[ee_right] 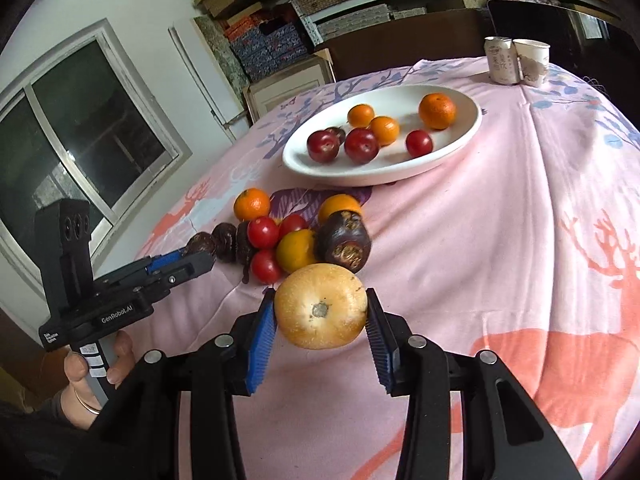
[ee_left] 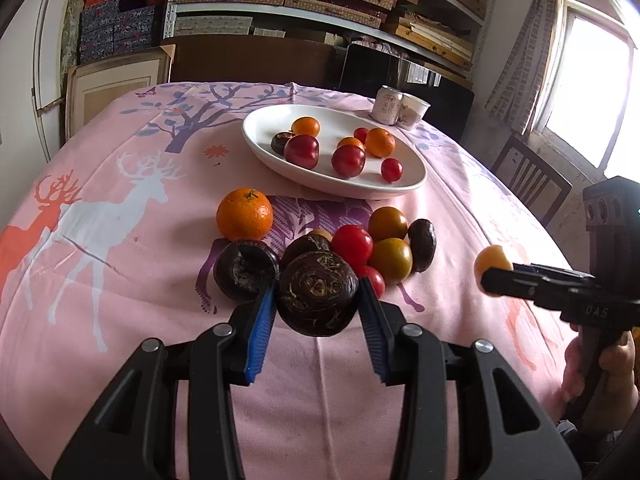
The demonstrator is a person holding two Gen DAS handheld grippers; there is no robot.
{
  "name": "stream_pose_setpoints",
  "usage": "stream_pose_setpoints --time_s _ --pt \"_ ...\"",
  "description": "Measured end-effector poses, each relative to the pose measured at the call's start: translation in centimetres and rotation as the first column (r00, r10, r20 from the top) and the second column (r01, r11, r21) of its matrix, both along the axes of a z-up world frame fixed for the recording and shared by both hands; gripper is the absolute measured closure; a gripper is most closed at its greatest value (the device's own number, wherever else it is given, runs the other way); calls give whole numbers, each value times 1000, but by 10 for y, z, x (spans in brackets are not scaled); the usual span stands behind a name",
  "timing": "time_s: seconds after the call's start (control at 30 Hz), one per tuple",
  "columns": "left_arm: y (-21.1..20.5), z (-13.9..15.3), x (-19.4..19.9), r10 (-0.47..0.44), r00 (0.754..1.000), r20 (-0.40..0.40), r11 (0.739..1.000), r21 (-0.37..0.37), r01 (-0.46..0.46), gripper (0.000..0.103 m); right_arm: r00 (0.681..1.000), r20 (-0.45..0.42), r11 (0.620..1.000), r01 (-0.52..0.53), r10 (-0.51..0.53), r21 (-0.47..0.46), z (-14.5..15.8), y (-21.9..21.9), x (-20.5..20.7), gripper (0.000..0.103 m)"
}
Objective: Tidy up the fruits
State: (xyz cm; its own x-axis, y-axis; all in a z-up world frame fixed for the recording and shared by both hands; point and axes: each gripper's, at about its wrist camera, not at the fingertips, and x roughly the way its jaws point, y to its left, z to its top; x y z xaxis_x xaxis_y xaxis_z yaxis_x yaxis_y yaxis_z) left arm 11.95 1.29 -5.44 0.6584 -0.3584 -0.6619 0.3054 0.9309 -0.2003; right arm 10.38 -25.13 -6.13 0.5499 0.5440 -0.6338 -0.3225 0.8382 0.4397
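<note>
We hold 2 grippers over a table [ee_left: 120, 280] covered in a pink deer-print cloth. The left gripper [ee_left: 318, 300] has its blue fingers [ee_left: 260, 328] clenched on a dark brown water chestnut [ee_left: 318, 294], lifted just at the near edge of the loose fruit pile [ee_left: 376, 248]. The right gripper [ee_right: 320, 312] grasps a pale yellow round fruit [ee_right: 320, 306] between its fingers [ee_right: 262, 340], both pads pressing its sides, with the fruit held above the cloth, just in front of the pile. That pile lies between us and the white oval plate [ee_left: 400, 192]: a large orange [ee_left: 245, 214], red cherry tomatoes, small yellow-orange fruits and more dark chestnuts, touching one another. The plate sits farther back, near the table's middle, and carries 3 small oranges, 2 dark red plums, 2 cherry tomatoes and 1 dark chestnut. Behind the plate stand a can [ee_left: 386, 105] and a paper cup [ee_left: 414, 111], side by side and touching.
</note>
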Motion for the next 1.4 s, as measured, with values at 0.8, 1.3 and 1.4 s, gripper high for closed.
stream_pose_setpoints --time_s 0.8,1.3,1.4 --pt "-64 22 138 -18 1000 -19 998 66 19 25 983 84 985 157 -163 78 23 -27 128 36" --pt "6 -5 19 -1 1000 1 979 205 0 19 976 75 974 196 -205 113 -5 -57 79 22" --pt "17 -10 22 32 999 -23 976 214 -26 19 974 87 975 200 -209 100 -5 -56 76 22"
